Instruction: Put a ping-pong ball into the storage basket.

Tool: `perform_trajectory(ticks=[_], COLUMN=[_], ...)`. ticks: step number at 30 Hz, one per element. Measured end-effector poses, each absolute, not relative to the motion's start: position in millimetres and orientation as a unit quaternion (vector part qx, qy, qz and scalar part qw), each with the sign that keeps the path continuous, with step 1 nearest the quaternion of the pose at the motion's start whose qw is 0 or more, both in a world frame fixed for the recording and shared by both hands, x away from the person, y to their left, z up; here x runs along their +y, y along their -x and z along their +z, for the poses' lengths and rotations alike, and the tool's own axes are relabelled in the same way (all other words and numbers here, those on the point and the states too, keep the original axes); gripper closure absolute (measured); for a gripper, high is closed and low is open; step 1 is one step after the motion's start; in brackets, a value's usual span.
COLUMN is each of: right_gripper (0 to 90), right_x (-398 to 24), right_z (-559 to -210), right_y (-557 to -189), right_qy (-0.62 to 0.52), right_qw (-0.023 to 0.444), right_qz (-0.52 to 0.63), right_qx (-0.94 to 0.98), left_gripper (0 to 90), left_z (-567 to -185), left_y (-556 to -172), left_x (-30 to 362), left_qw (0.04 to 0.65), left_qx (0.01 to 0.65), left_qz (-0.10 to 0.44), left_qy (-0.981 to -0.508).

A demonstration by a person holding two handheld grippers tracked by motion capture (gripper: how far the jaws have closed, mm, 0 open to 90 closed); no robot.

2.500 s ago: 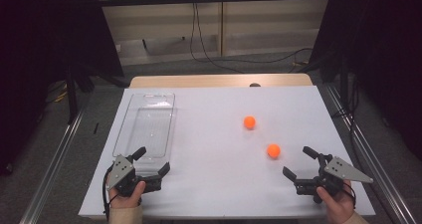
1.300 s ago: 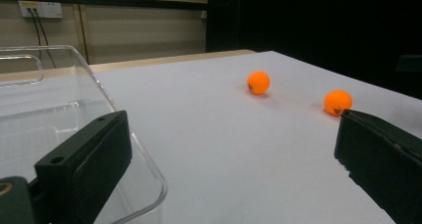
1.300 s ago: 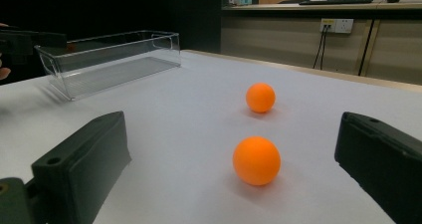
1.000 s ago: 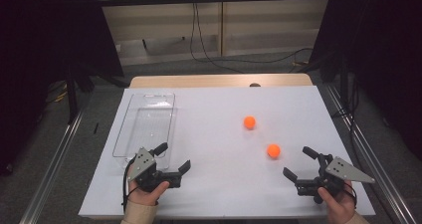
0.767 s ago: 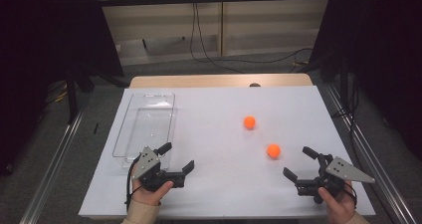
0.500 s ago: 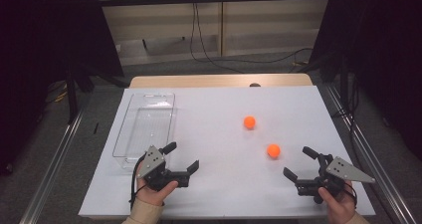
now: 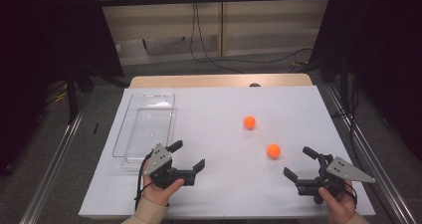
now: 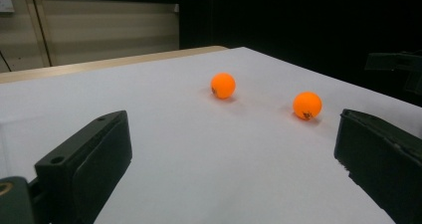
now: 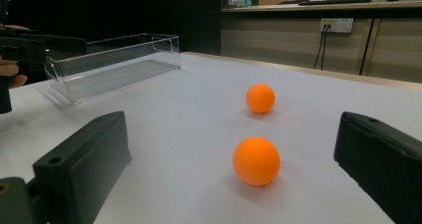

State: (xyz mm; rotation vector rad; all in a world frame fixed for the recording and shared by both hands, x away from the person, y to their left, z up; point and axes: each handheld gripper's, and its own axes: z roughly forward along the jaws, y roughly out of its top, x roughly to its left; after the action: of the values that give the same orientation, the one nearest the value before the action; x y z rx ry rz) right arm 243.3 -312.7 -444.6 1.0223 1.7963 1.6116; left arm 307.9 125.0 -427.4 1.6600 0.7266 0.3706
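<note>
Two orange balls lie on the white table: the farther ball (image 7: 249, 122) (image 8: 223, 85) (image 9: 260, 98) and the nearer ball (image 7: 273, 151) (image 8: 307, 105) (image 9: 256, 161). My left gripper (image 7: 189, 155) (image 8: 229, 184) is open and empty near the front edge, just right of the tray's near end, its jaws turned toward the balls. At the front right, my right gripper (image 7: 297, 162) (image 9: 229, 184) is open and empty, a short way in front of the nearer ball.
An empty clear plastic tray (image 7: 147, 129) (image 9: 114, 59) lies lengthwise along the table's left side. A wooden strip (image 7: 219, 80) borders the far edge. Bare white surface (image 7: 234, 184) lies between the two grippers. Metal rails run along both sides.
My left gripper has moved right from the tray's near left corner and turned toward the balls. The right gripper, the balls and the tray have not moved.
</note>
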Motion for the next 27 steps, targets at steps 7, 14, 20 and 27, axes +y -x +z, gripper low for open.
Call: perform_trajectory(ticks=[7,14,20,27], right_gripper=[0.6,0.6,0.6,0.6], right_x=[-313,-313,-312,-313], right_z=[-445,-444,-444,-444], right_y=[-243,-243,-243,-244], right_qy=[-0.378,-0.377,-0.374,-0.375], right_qw=[0.259,0.259,0.259,0.258], right_qz=[0.593,0.594,0.594,0.594], right_qx=[0.662,0.662,0.664,0.663], left_gripper=[1.6,1.6,1.7,1.7], left_z=[-427,-429,-429,-429], left_y=[-310,-312,-315,-316], left_x=[118,108,98,92], left_qw=[0.601,0.597,0.594,0.593], left_qx=[0.308,0.304,0.295,0.292], left_qz=[0.155,0.151,0.149,0.146], left_qy=[-0.721,-0.727,-0.733,-0.736])
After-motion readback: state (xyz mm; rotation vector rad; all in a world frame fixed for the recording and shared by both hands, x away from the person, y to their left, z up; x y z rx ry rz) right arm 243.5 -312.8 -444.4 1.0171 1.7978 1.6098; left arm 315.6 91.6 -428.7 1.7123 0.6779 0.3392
